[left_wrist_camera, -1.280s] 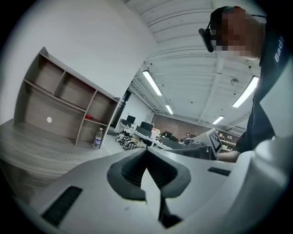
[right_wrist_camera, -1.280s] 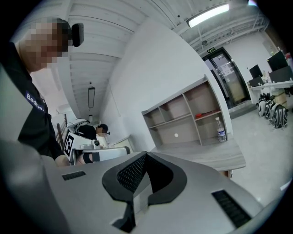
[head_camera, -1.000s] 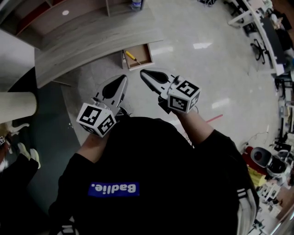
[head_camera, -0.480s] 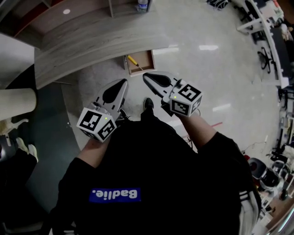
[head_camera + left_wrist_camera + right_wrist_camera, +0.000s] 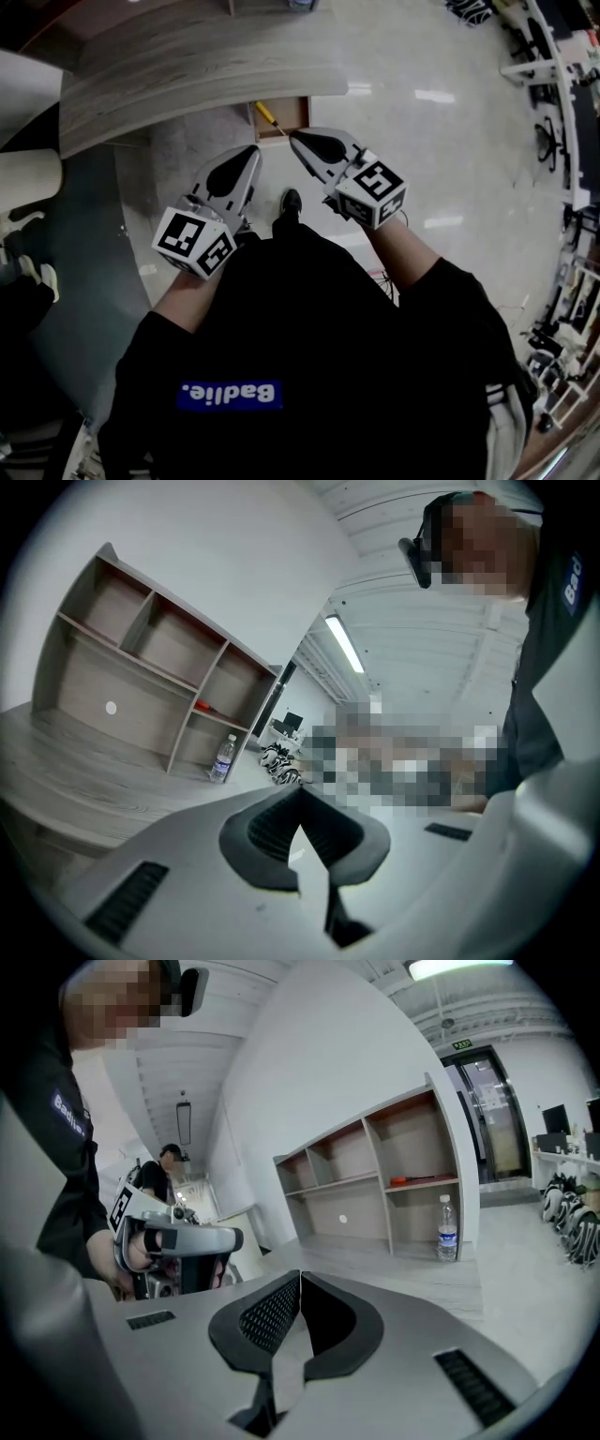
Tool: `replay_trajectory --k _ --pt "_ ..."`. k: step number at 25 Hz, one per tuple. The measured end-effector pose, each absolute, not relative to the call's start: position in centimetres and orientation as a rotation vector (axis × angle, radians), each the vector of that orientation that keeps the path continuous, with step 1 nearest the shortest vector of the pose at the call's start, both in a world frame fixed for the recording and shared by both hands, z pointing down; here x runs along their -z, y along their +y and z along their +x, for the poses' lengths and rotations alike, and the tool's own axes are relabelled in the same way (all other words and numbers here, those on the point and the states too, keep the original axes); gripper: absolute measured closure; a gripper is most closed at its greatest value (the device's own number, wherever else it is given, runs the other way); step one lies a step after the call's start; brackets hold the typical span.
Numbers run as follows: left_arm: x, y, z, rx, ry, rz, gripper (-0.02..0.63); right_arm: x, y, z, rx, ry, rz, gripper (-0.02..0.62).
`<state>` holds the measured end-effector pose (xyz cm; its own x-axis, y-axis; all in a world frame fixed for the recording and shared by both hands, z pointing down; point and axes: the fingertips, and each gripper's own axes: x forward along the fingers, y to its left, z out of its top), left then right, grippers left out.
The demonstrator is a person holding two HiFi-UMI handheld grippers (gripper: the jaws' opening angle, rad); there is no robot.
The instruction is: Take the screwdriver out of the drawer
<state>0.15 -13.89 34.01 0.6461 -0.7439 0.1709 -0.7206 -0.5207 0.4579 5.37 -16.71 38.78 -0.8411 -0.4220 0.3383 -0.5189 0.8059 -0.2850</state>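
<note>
The screwdriver (image 5: pixel 266 114), with a yellow handle, lies in the small wooden drawer (image 5: pixel 289 112), which stands pulled out from under the curved wooden desk (image 5: pixel 187 75). My left gripper (image 5: pixel 252 151) and right gripper (image 5: pixel 293 140) are side by side just short of the drawer, both pointing at it. Each one's jaws meet at the tips with nothing between them, as the left gripper view (image 5: pixel 300 791) and the right gripper view (image 5: pixel 300 1275) show. Neither touches the drawer or the screwdriver.
A shelf unit (image 5: pixel 375 1176) stands on the desk with a water bottle (image 5: pixel 447 1229) beside it. The person's shoe (image 5: pixel 289 202) is on the pale floor (image 5: pixel 422 141) below the grippers. More desks and chairs (image 5: pixel 553 84) stand at the far right.
The person has stepped toward the desk, so the drawer now lies closer to both gripper tips. Both grippers moved forward and a little down, still shut.
</note>
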Motion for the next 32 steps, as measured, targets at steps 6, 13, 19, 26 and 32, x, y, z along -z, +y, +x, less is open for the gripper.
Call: replay_trajectory --k 6,13,19,26,32 --pt "-34.9 -14.1 0.1 0.071 -1.174 2.337 0.609 -41.1 -17.4 5.4 -0.497 -2.677 0.708 0.565" --pt "-35.6 -14.3 -0.3 0.077 -1.199 2.307 0.609 -43.8 -18.1 5.2 -0.477 -2.618 0.691 0.563" --pt "-35.6 -14.4 -1.3 0.092 -1.207 2.300 0.609 -45.5 -18.8 4.5 -0.492 -2.584 0.710 0.537" --pt "-36.1 -14.4 -3.0 0.103 -1.216 2.275 0.609 -48.3 -19.8 3.5 -0.529 -2.529 0.745 0.491" --pt "-36.7 -14.6 -4.5 0.095 -1.226 2.266 0.609 -52.1 -20.4 2.8 -0.564 -2.458 0.751 0.464"
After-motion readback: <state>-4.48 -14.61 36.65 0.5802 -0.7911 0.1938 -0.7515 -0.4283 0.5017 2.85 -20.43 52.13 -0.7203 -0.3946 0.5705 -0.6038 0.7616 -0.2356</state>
